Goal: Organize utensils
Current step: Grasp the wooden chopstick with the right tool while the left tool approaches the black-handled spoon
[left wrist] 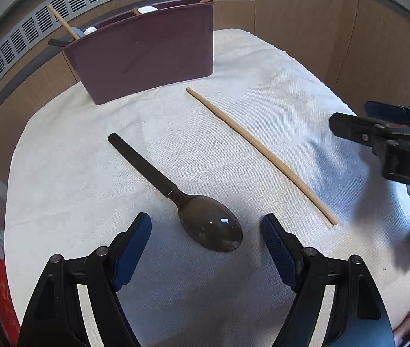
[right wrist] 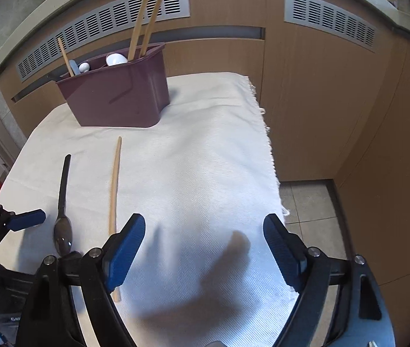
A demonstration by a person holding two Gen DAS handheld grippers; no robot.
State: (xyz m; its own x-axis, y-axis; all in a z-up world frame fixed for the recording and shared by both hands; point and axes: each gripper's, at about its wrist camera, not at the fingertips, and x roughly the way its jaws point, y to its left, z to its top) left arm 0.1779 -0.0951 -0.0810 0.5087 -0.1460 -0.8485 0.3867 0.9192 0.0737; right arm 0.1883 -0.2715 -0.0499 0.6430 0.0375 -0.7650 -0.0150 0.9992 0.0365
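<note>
Your left hand-held gripper [left wrist: 206, 227] hangs with its jaws spread wide and nothing gripped; the bowl of the dark spoon [left wrist: 186, 205] lies between the blue pads [left wrist: 135, 245], touching neither. The spoon rests on the white cloth [left wrist: 234, 86] covering the counter, its handle running away toward 11 o'clock. Just beside it, at 1 o'clock from the bowl, a single wooden chopstick [left wrist: 258, 151] lies flat on the cloth, apart from the spoon.

Your right hand-held gripper [right wrist: 203, 231] is also wide open and empty, over bare cloth. In its view the chopstick passes under the left finger [right wrist: 124, 251]; whether they touch cannot be told.

The maroon utensil holder [right wrist: 118, 92] stands upright at the far end of the cloth, at 11 o'clock from your right hand-held gripper. Two chopsticks [right wrist: 144, 23] lean out of its right compartment, beside a white spoon [right wrist: 115, 57]; another chopstick [right wrist: 65, 56] and more utensils sit at its left end.
</note>
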